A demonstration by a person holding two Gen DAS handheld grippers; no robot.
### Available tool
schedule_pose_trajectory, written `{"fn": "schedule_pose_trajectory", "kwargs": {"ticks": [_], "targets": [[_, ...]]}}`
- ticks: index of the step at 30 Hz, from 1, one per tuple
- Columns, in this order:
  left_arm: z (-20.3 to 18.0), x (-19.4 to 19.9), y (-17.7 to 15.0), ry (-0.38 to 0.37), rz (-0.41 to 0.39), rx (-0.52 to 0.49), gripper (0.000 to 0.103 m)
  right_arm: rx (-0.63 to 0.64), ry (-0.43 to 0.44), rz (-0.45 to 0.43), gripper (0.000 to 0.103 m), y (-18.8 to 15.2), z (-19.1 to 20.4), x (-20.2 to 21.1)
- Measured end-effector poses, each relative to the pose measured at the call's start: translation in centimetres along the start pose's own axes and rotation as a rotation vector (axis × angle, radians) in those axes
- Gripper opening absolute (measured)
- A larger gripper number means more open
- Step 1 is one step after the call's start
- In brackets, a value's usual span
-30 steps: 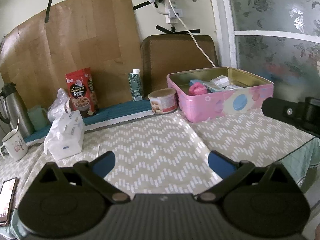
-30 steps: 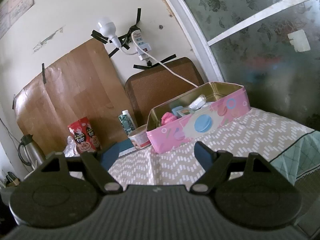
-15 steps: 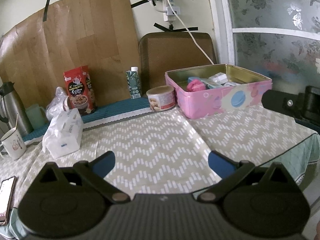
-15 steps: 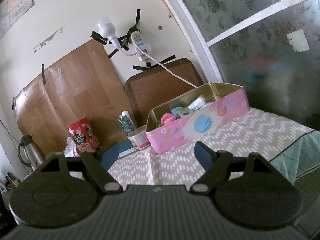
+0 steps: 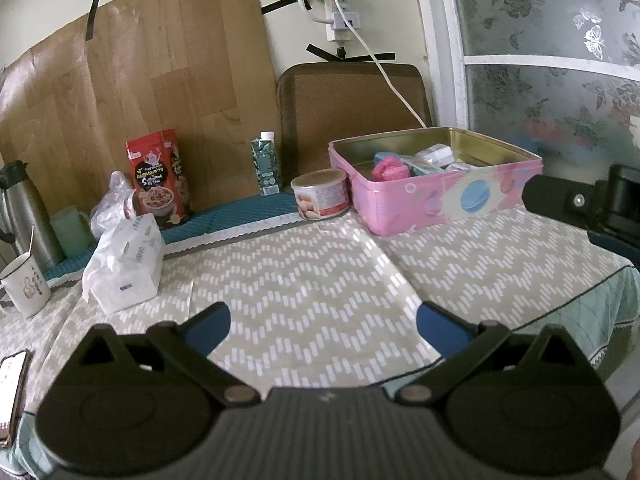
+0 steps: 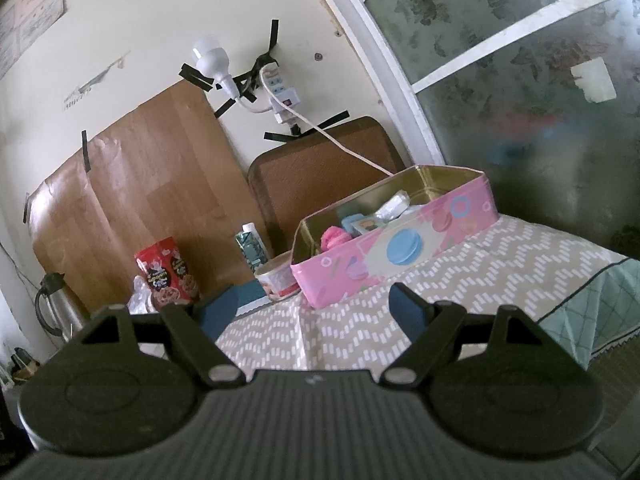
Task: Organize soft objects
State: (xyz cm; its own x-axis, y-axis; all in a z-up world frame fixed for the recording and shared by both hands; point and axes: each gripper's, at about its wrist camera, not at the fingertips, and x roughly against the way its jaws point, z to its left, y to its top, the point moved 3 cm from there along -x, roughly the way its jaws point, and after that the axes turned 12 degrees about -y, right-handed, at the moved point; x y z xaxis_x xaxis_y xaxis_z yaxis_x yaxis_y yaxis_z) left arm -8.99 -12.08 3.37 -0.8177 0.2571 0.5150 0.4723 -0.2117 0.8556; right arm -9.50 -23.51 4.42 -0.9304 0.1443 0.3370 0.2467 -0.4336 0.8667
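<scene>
Apparently near done: soft items are already packed in the pink tin [image 5: 436, 184], far right. Tissue pack [image 5: 126, 258] left out, far left. Left gripper [image 5: 322, 326] and right gripper [image 6: 310, 308] held spread wide, nothing gripped.

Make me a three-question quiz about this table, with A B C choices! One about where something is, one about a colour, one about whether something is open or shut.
1. Where is the small can?
A. inside the tin
B. left of the tin, against it
C. on the phone

2. What colour is the tin outside?
A. pink
B. green
C. black

3. How is the left gripper?
A. shut on a cup
B. shut, empty
C. open, empty

Answers:
1 B, the can stands on the cloth beside the tin's left wall.
2 A, pink sides with a blue macaron.
3 C, its fingers stand wide apart with only cloth between.
</scene>
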Motion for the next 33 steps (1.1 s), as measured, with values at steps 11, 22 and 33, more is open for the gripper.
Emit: {"fn": "schedule_pose_trajectory", "kwargs": {"ticks": [11,22,33], "targets": [[-0.2,-0.2,-0.2,-0.002,0.011,0.008,0.103,0.002,0.001,0.003,0.085,0.0,0.0,0.0],[-0.3,-0.3,-0.4,-0.001,0.021,0.007,0.103,0.004,0.003,0.005,0.085,-0.1,-0.1,-0.2],[0.0,-1.2,-0.1,-0.019,0.042,0.032,0.103,0.032,-0.009,-0.008,0.085,-0.1,0.0,-0.1]]}}
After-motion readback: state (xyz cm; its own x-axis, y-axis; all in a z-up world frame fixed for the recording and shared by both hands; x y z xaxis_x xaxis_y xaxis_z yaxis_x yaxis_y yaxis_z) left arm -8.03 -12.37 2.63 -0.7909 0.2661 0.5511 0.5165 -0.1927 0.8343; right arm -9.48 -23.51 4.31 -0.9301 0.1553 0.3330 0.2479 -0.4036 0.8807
